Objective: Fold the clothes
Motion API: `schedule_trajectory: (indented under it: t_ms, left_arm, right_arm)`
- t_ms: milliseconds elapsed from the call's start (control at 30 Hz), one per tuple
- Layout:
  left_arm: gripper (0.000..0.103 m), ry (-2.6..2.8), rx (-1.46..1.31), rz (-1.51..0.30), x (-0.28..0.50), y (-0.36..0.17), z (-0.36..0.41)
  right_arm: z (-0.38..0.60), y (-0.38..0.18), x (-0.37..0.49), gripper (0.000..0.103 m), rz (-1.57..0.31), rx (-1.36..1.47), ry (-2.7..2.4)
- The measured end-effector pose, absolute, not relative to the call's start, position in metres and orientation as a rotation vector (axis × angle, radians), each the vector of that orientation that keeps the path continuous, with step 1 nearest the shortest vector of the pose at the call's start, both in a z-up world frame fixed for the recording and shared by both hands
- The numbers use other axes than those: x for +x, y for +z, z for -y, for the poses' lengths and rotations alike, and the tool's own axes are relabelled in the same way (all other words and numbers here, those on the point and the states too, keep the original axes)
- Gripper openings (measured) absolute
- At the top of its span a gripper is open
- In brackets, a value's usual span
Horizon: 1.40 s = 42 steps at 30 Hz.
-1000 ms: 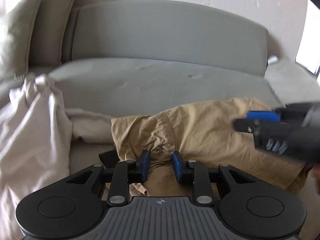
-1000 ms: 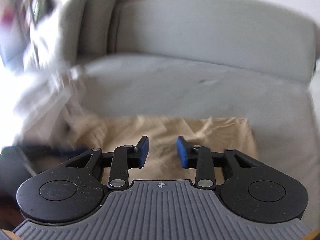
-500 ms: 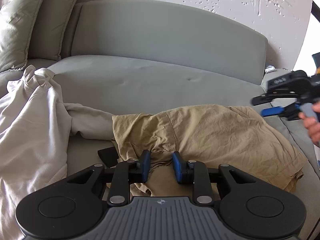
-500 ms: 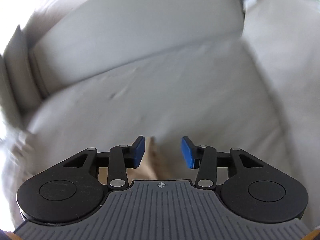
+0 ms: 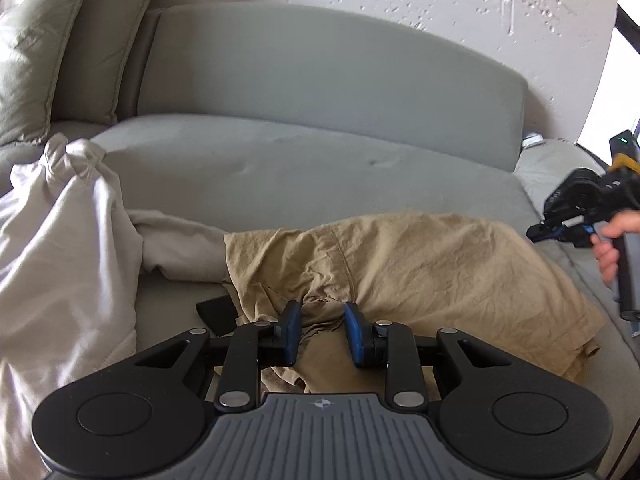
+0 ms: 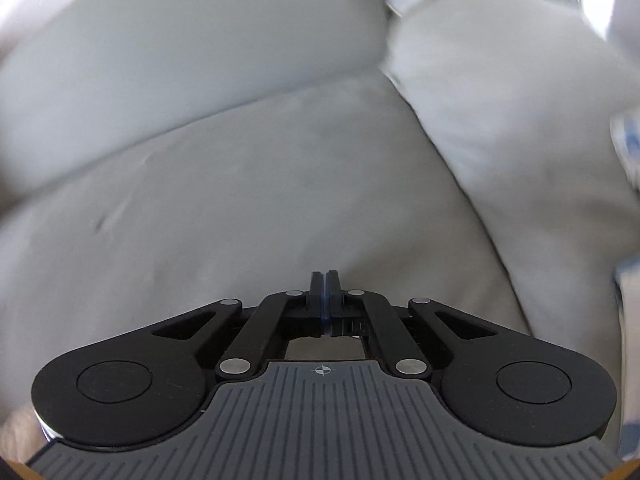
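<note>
Tan shorts (image 5: 420, 264) lie crumpled on the grey sofa seat (image 5: 280, 176), spread from centre to right. My left gripper (image 5: 320, 334) is open, low over the shorts' near left part, with the cloth between and under the pads. A whitish garment (image 5: 60, 264) is heaped at the left. My right gripper (image 6: 325, 280) is shut and empty, over bare seat (image 6: 240, 216); in the left wrist view it (image 5: 560, 232) is held in a hand at the far right, beside the shorts' right edge.
The sofa backrest (image 5: 320, 76) runs behind the seat. Two pillows (image 5: 60, 40) stand at the back left. A pale cushion (image 6: 512, 112) lies at the right end. A small dark item (image 5: 216, 314) lies by the shorts' left edge.
My right gripper swung away from the shorts to the right end of the sofa and shut its fingers. The left gripper stayed in place, open over the shorts.
</note>
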<state>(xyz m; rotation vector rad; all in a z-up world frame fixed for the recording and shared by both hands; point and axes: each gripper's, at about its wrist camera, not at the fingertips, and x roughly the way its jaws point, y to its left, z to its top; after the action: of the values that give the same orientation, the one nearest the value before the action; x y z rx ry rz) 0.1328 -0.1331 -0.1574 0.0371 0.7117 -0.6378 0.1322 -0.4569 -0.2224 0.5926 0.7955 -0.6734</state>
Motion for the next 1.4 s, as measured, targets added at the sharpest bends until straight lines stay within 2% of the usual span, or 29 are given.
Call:
schedule_trajectory:
  t_ms: [33,133,233,300,433,567,633,667,700,733,767,800,833,900,1000,1100,1167,1200,1300,1400]
  left_arm:
    - [0.025,-0.649,0.005,-0.696,0.132,-0.150,0.128]
    - [0.026,-0.677,-0.157,-0.599,0.134,-0.120,0.110]
    - [0.026,-0.611,-0.098,-0.555,0.151,-0.101,0.123]
    - [0.026,-0.562,-0.007,-0.602,0.171,-0.106,0.146]
    - [0.025,-0.501,0.143,-0.764,0.201,-0.152,0.178]
    - [0.025,-0.405,0.206,-0.770,0.203,-0.181,0.172]
    - [0.027,-0.368,0.147,-0.796,0.209,-0.179,0.159]
    - [0.027,-0.364,0.116,-0.804,0.209,-0.179,0.152]
    - [0.027,-0.360,0.085,-0.811,0.210,-0.179,0.145]
    - [0.027,-0.354,0.061,-0.817,0.210,-0.179,0.138]
    - [0.027,-0.333,0.070,-0.814,0.208,-0.176,0.135]
    - [0.021,-0.285,0.086,-0.809,0.204,-0.173,0.133]
    - [0.020,-0.239,0.092,-0.805,0.200,-0.169,0.130]
    - [0.019,-0.183,0.029,-0.800,0.187,-0.157,0.121]
    - [0.016,-0.197,-0.065,-0.714,0.159,-0.122,0.115]
    - [0.017,-0.314,-0.015,-0.577,0.120,-0.090,0.137]
    - [0.021,-0.391,0.080,-0.561,0.105,-0.090,0.162]
    - [0.025,-0.398,0.110,-0.592,0.103,-0.098,0.169]
    - [0.019,-0.384,0.186,-0.688,0.098,-0.126,0.181]
    - [0.019,-0.359,0.244,-0.749,0.093,-0.152,0.176]
  right_arm:
    - [0.461,-0.219,0.123,0.011,-0.788,0.638,-0.640]
    - [0.432,-0.195,0.106,0.014,-0.757,0.510,-0.516]
    - [0.405,-0.179,0.103,0.035,-0.734,0.478,-0.383]
    - [0.385,-0.174,0.115,0.036,-0.731,0.465,-0.302]
    - [0.330,-0.178,0.150,0.040,-0.726,0.318,-0.143]
    - [0.285,-0.221,0.176,0.038,-0.791,-0.049,-0.121]
    - [0.297,-0.238,0.166,0.046,-0.764,-0.052,-0.169]
    - [0.308,-0.240,0.160,0.042,-0.743,-0.015,-0.210]
    - [0.321,-0.239,0.156,0.034,-0.757,0.007,-0.308]
    - [0.335,-0.239,0.150,0.033,-0.768,0.026,-0.396]
    - [0.351,-0.240,0.141,0.046,-0.775,0.045,-0.444]
    - [0.367,-0.241,0.133,0.041,-0.806,0.070,-0.478]
    - [0.380,-0.241,0.124,0.038,-0.846,0.063,-0.532]
    - [0.397,-0.232,0.102,0.040,-0.854,0.046,-0.617]
    - [0.406,-0.207,0.069,0.038,-0.808,0.178,-0.607]
    - [0.375,-0.183,0.057,0.039,-0.725,0.249,-0.461]
    - [0.343,-0.170,0.054,0.045,-0.668,0.248,-0.333]
    - [0.325,-0.166,0.057,0.045,-0.650,0.234,-0.272]
    - [0.273,-0.172,0.062,0.045,-0.650,0.146,-0.147]
    - [0.243,-0.199,0.067,0.040,-0.739,0.006,-0.114]
